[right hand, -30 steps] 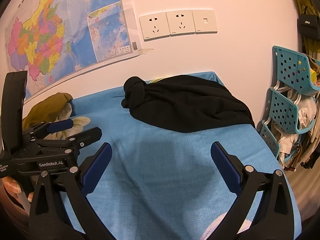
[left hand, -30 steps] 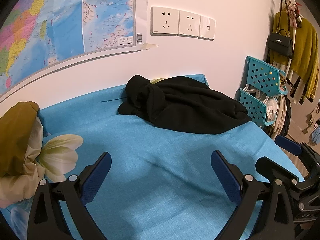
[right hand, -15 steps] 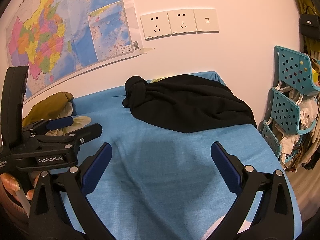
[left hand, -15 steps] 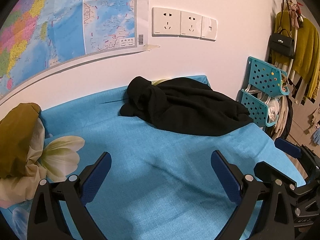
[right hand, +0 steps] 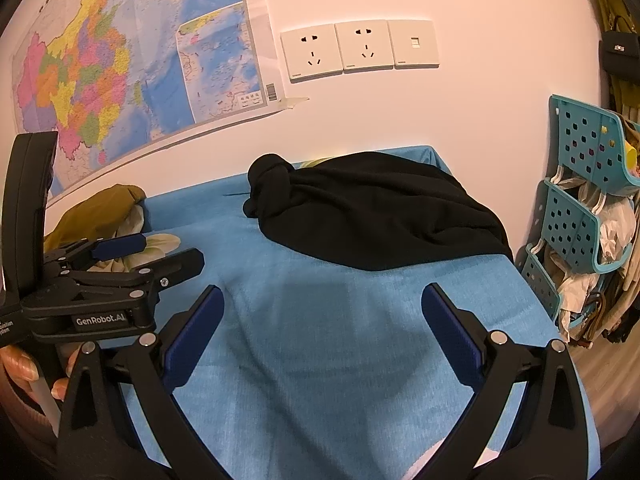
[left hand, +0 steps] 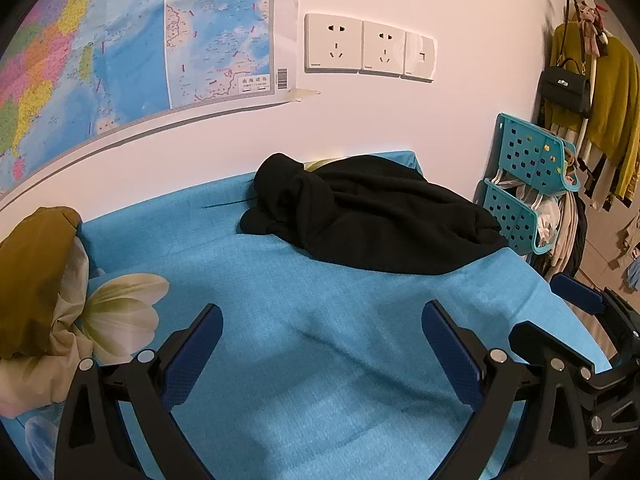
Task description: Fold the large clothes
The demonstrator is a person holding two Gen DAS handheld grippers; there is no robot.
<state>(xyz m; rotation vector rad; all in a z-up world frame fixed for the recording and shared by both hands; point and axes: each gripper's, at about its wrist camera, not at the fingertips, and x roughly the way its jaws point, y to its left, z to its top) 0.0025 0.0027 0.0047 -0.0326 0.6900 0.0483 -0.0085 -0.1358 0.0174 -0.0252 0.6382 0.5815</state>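
Note:
A black garment lies bunched in a heap at the far right of the blue-covered surface, against the wall; it also shows in the right wrist view. My left gripper is open and empty, hovering over bare blue cloth well short of the garment. My right gripper is open and empty too, also short of the garment. The left gripper's body shows at the left of the right wrist view.
An olive and floral cloth bundle lies at the left. A teal perforated rack stands off the right edge, with hanging clothes beyond. A map and wall sockets are on the wall behind.
Both grippers have drifted slightly; the scene has shifted a little in both views. The garment has not moved and both grippers stay open.

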